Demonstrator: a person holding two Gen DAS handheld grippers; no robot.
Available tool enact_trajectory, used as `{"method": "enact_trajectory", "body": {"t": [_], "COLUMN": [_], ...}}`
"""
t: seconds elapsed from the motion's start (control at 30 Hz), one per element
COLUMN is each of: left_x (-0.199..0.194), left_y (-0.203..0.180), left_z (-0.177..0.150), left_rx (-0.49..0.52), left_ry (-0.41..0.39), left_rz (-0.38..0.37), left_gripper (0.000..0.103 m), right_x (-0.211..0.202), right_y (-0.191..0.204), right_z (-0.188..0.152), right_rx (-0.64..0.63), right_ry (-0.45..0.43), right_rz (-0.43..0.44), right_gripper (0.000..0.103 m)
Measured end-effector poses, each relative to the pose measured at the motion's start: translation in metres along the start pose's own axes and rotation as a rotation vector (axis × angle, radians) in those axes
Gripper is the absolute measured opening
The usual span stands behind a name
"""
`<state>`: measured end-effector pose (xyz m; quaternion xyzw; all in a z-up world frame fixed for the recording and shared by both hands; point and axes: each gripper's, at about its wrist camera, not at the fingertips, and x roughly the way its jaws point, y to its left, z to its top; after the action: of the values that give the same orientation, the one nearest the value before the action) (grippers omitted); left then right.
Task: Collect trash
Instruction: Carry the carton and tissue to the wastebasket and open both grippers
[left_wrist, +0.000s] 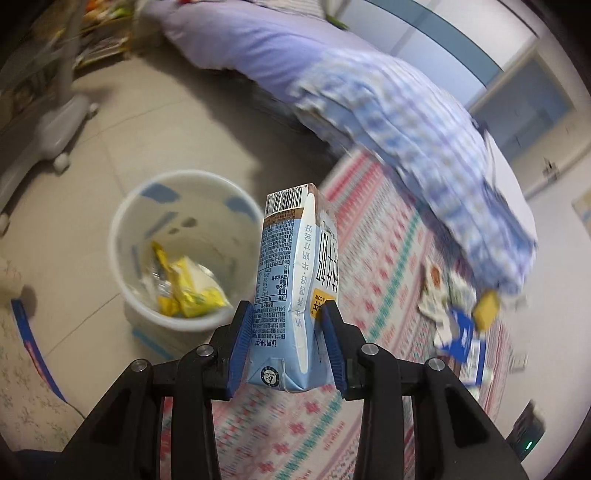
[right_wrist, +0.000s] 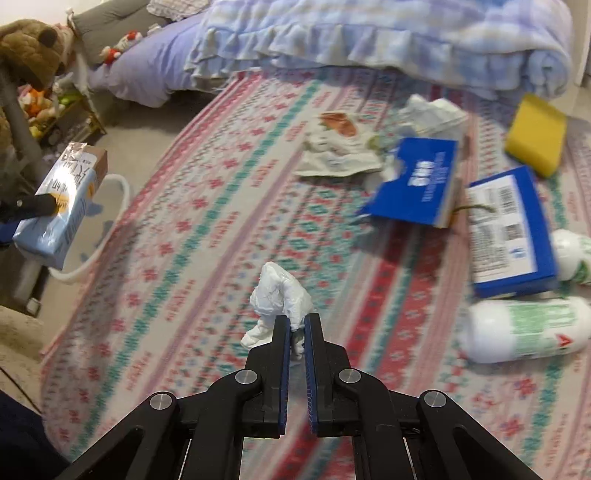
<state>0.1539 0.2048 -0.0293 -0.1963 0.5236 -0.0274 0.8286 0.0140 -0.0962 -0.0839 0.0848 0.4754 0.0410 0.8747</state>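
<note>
My left gripper (left_wrist: 287, 314) is shut on a light-blue milk carton (left_wrist: 286, 266) and holds it in the air just right of a white trash bin (left_wrist: 125, 221). The bin holds yellow wrappers (left_wrist: 188, 288). In the right wrist view the carton (right_wrist: 62, 206) hangs at the far left over the bin's rim (right_wrist: 118, 192). My right gripper (right_wrist: 297, 319) is shut on a crumpled white tissue (right_wrist: 279, 291) above the patterned rug (right_wrist: 184, 240).
On the rug lie a printed paper wrapper (right_wrist: 336, 147), two blue boxes (right_wrist: 417, 181) (right_wrist: 513, 229), a yellow sponge (right_wrist: 535, 133), two white bottles (right_wrist: 524, 328) and crumpled paper (right_wrist: 432, 110). A bed with a checked quilt (right_wrist: 369, 33) borders the rug. A chair base (left_wrist: 55, 125) stands left.
</note>
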Motion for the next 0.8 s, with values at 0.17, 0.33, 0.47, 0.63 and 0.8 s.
{"method": "enact_trajectory", "body": {"t": [0.17,0.33,0.47,0.63,0.8], "left_x": [-0.009,-0.003,-0.005,-0.004,-0.005], "left_y": [0.032,0.047,0.054,0.069,0.084], "left_z": [0.018,0.021,0.026,0.034,0.040], "left_rx": [-0.060,-0.075,-0.083,-0.136,-0.177], "left_ry": [-0.055,-0.031,-0.041,-0.038,-0.052], "left_rz": [0.051,0.052,0.045,0.024,0.027], "left_gripper": [0.040,0.040,0.040,0.040,0.040], "right_x": [0.013,0.031,0.045,0.063,0.088], "right_y": [0.027,0.053,0.075,0.113,0.162], "right_z": [0.005,0.014,0.023,0.040,0.060], "right_rx": [-0.031,-0.039,-0.029,-0.036,-0.073], "right_ry": [-0.005,0.011,0.027,0.030,0.036], "right_rz": [0.036,0.073,0.134,0.201,0.259], "right_gripper": [0.007,0.007,0.007,0.007,0.008]}}
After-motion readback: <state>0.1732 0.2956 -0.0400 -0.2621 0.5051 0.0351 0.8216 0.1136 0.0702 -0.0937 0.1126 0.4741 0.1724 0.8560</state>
